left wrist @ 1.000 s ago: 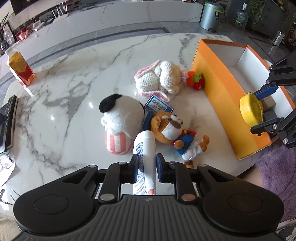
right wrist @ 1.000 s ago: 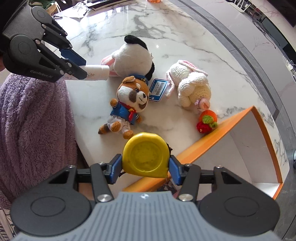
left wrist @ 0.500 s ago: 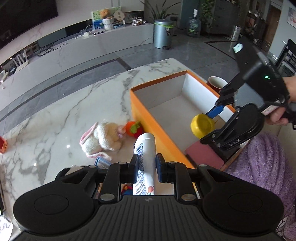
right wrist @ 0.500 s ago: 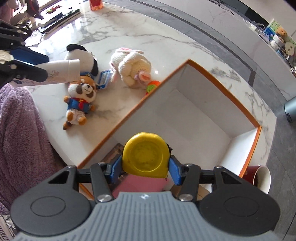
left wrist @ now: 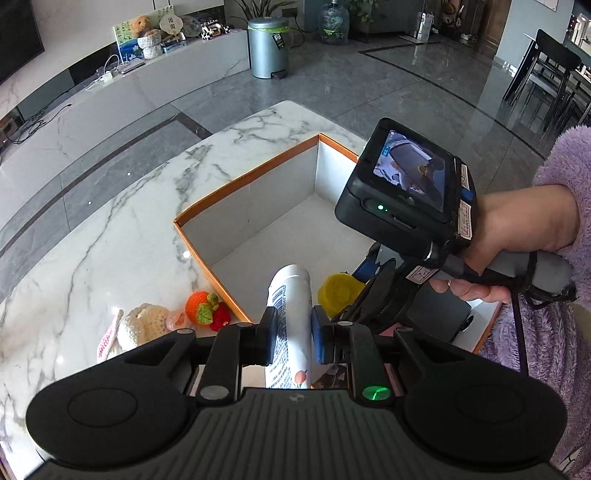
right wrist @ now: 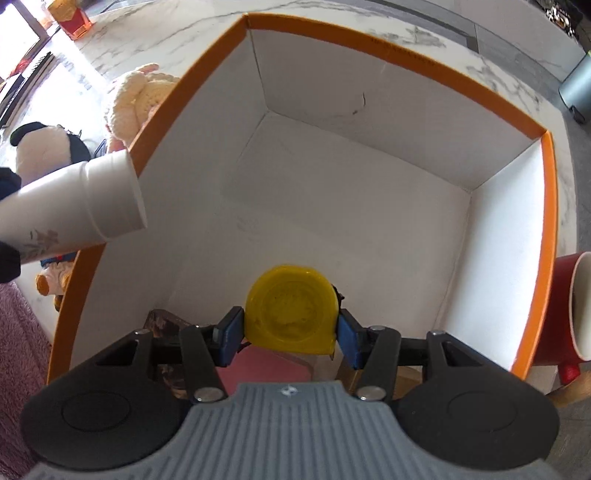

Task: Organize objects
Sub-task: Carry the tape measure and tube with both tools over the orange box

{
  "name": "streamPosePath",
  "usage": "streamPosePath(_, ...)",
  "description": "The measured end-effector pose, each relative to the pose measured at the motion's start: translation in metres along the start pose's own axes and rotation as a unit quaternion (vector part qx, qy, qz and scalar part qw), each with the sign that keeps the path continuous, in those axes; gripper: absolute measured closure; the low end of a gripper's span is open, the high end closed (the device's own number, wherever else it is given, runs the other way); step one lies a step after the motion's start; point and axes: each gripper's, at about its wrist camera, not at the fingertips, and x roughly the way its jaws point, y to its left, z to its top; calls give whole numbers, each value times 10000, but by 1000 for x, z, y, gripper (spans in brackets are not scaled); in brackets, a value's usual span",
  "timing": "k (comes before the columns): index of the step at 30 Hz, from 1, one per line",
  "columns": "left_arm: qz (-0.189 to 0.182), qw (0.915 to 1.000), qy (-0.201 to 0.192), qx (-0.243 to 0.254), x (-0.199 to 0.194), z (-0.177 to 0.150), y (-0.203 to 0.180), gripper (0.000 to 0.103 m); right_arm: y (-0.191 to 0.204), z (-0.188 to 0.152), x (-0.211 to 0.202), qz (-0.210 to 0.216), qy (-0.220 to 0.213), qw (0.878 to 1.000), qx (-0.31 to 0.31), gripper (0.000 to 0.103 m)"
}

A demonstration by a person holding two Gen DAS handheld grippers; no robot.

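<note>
We see the left gripper (left wrist: 293, 326) with jaws nearly closed, clamped on a white tube (left wrist: 291, 314) that hangs over the box (left wrist: 236, 188) rim at the box's table-side wall. The right gripper (right wrist: 290, 332) has jaws about half open, gripping a yellow tape measure (right wrist: 291, 308) low inside the box, above a pink item (right wrist: 264, 371). The box sits at the table (left wrist: 122, 221) corner. A knitted rabbit (left wrist: 146, 325) and a knitted fruit (left wrist: 207, 308) lie on the table beside the box wall. A red cup (right wrist: 570, 306) stands outside the box

A grey bin (left wrist: 268, 47) and water jug (left wrist: 333, 21) stand on the floor.
</note>
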Motion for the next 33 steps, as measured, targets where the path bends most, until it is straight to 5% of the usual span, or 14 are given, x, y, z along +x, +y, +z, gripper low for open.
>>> streamPosePath(12, -43, 9993, 166, 324, 27, 11, -8, 80, -4, 0, 9, 165, 407, 9990, 65, 46)
streamPosePath(17, 6, 9987, 197, 461, 33, 15, -10, 80, 0, 0, -7, 61, 88, 9991, -411, 48)
streamPosePath(21, 36, 9976, 288, 631, 39, 19, -14, 80, 0, 2, 0, 135, -87, 9973, -716, 66)
streamPosePath(29, -25, 9952, 544, 819, 51, 25, -16, 80, -6, 2, 14, 296, -379, 9958, -783, 62)
streamPosePath(33, -90, 9915, 772, 1046, 60, 26, -20, 81, 3, -6, 13, 171, -280, 9895, -1410, 61)
